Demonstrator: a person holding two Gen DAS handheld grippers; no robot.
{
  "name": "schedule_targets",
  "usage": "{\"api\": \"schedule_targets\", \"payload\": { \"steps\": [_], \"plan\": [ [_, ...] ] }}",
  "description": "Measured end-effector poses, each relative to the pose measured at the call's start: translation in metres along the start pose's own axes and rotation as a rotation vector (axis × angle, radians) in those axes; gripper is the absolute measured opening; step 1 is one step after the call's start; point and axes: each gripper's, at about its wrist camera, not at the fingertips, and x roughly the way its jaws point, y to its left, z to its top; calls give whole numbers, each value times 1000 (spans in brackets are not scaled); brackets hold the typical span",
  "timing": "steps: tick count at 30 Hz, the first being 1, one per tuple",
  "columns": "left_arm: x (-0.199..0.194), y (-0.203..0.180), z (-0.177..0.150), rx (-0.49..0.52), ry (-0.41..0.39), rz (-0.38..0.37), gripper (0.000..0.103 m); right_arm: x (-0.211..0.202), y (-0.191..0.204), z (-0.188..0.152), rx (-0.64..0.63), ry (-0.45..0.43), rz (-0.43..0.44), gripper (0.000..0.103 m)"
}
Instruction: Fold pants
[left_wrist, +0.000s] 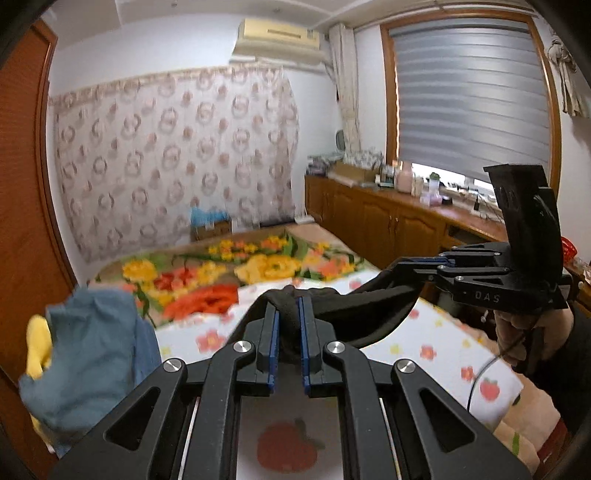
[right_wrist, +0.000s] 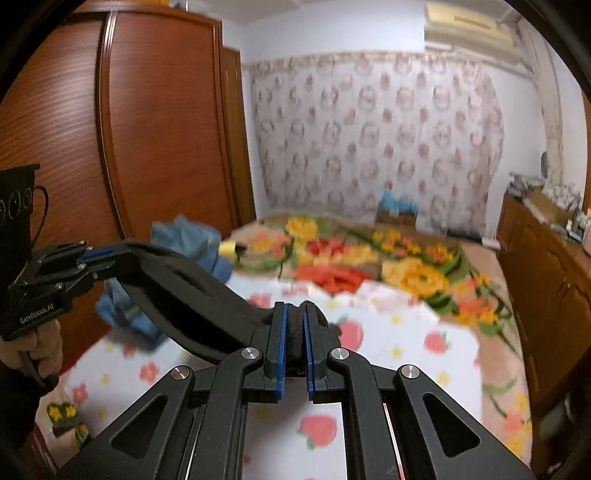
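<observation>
Pants (left_wrist: 354, 302) suspended above the bed (left_wrist: 424, 350), clamped at both ends.
Left gripper (left_wrist: 288, 328) and right gripper (right_wrist: 293, 332) fingers are each closed on black fabric; the band's long axis spans straight between them, above the bed's strawberry sheet, neither nearer.

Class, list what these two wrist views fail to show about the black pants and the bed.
- Black pants: left wrist view shows one stretched band; the left gripper hides the rest.
- Right wrist view: the right gripper covers whatever hangs below.
- Blue garment: blurred, type unclear.
- Bed: near edge cut off.
</observation>
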Motion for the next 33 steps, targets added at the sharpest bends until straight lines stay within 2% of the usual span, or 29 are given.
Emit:
{"api": "schedule_targets", "payload": {
  "steps": [7,13,20,33],
  "plan": [
    [-13,-9,-39,-12,52,-36,11,13,24,-21,-19,105,10,8],
    [-35,-22,-63,-16,70,-49,11,-6,23,-22,-12,127,21,8],
    [-52,-33,-91,-36,100,-70,11,-46,33,-51,-7,136,48,8],
    [-61,-38,-128,-71,158,-88,11,-50,43,-91,33,202,70,8]
  ]
}}
